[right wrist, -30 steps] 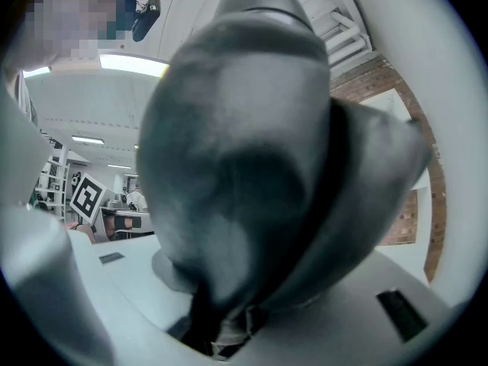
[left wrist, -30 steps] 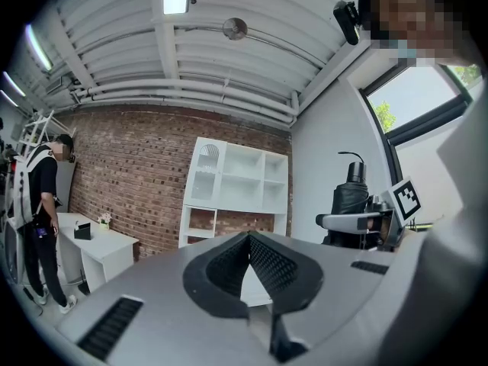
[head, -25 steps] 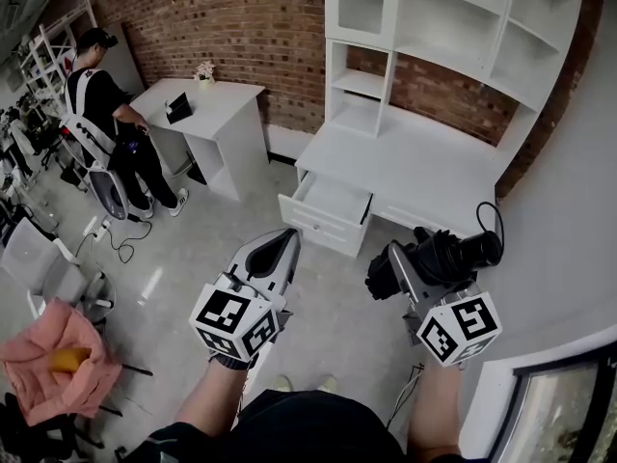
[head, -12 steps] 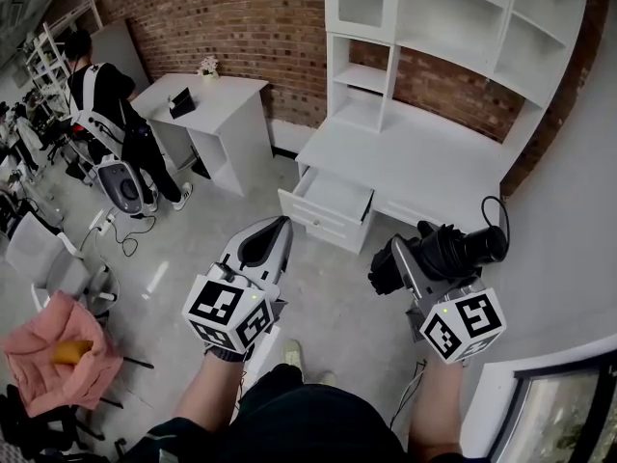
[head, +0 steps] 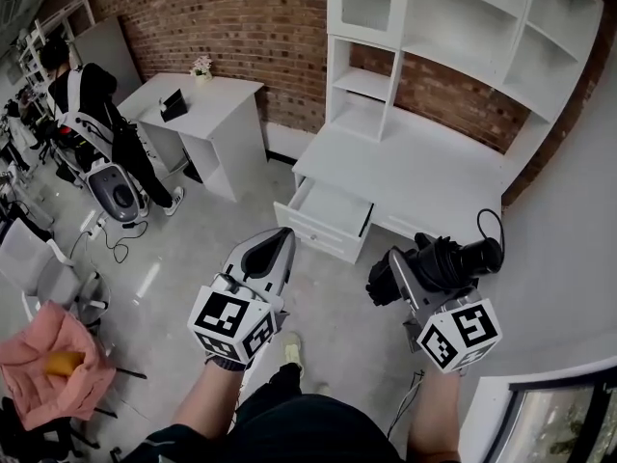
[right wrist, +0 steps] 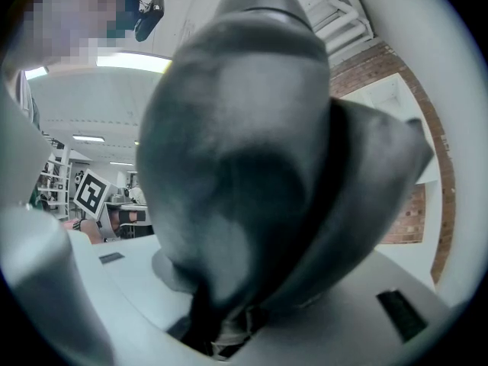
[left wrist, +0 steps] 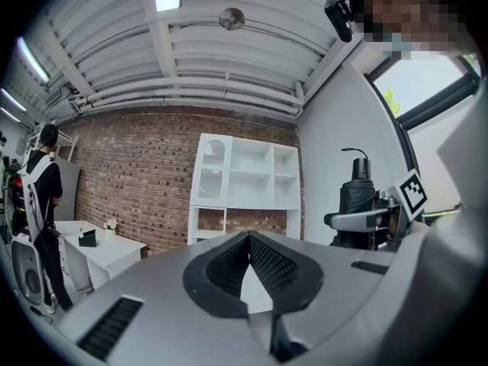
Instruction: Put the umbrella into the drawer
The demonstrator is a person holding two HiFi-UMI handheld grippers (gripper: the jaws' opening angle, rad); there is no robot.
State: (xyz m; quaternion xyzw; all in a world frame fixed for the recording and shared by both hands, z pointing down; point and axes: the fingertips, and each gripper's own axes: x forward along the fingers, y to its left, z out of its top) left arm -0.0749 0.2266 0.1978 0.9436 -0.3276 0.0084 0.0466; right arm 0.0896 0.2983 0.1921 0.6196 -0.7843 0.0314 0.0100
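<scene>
While my right gripper (head: 397,276) clamps the umbrella (head: 442,261) at four o'clock and my left gripper (head: 281,243) sits pinched empty, I risk jamming it crosswise against the rim of the open drawer (head: 316,231) at twelve o'clock.

Staged lab room; brick wall (head: 231,17), white desk (head: 424,177), ceiling pipes (left wrist: 191,97)

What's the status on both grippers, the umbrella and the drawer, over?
Left gripper shut, empty. Right gripper clamped on black folded umbrella. White desk drawer open, looks empty, not yet reached. Nothing seen in the way.
</scene>
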